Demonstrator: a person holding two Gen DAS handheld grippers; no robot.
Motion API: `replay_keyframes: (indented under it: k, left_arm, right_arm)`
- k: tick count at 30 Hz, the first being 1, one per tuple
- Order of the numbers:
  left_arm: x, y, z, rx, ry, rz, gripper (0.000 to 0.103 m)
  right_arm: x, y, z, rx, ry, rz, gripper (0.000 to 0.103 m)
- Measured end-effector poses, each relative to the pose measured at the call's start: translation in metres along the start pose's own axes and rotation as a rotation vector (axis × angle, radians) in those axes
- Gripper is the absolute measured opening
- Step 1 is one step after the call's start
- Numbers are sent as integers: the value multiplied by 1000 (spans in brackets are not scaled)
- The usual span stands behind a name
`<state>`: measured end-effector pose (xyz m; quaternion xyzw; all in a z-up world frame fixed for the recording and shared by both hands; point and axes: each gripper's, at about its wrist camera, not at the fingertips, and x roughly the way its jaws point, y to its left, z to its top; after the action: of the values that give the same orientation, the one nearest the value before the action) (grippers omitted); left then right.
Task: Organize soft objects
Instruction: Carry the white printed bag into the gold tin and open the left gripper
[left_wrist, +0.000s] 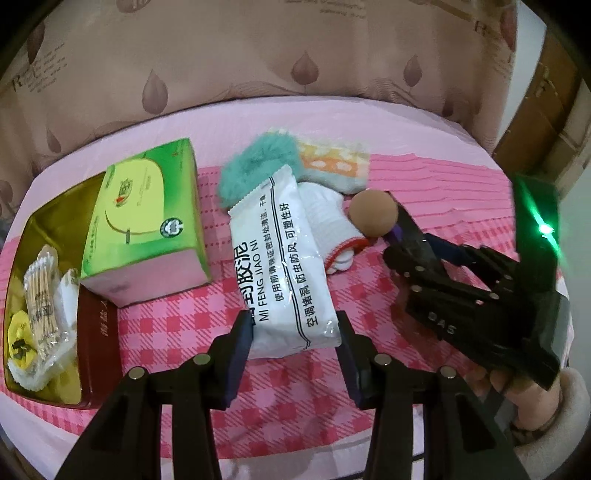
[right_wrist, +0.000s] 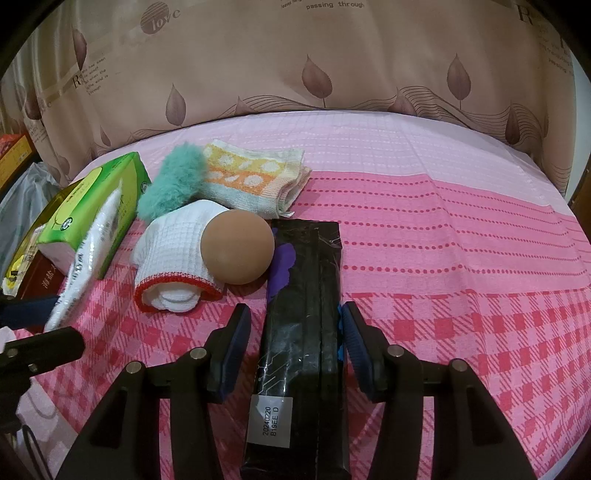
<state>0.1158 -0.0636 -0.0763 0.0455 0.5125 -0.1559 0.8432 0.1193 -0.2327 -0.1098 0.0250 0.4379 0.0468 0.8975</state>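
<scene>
From the left wrist, the left tongs (left_wrist: 295, 332) stood clamped on the near end of a white sealing-clay packet (left_wrist: 280, 258), both pads pressing its sides, the packet stretching away over the pink checked cloth (left_wrist: 184, 332) that covered the tabletop. Beyond its far end lay a teal fluffy piece (left_wrist: 255, 162), an orange-patterned folded towel (left_wrist: 334, 162), a rolled white cloth with a red edge (left_wrist: 332, 221) and a tan ball (left_wrist: 375, 212). To the left a green tissue box (left_wrist: 147, 218) stood just beside a gold tin (left_wrist: 48, 258) holding cotton swabs (left_wrist: 40, 291). The right tongs (left_wrist: 402, 229) reached in from the right near the ball.

From the right wrist, the right tongs (right_wrist: 295, 332) straddled a long black packet (right_wrist: 303, 332) lying on the cloth; the right pad seemed to touch its edge, while the left pad stood clear of it, so the jaws were apart and not gripping. The ball (right_wrist: 238, 251) rested against the packet's far left corner and against the white cloth (right_wrist: 173, 258). At the left edge the white packet (right_wrist: 88, 266) appeared blurred.
</scene>
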Motion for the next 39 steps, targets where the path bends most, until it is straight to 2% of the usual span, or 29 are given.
replay_keyframes:
  k: [26,39]
  left_arm:
    - [-37,14,10,6,-67,30,45]
    - [-61,64,31,-58,-131,114,45]
  right_arm:
    - [1,1,0,-3,-1,-2,49]
    - [1,0,-1,-5,-2,-4,50]
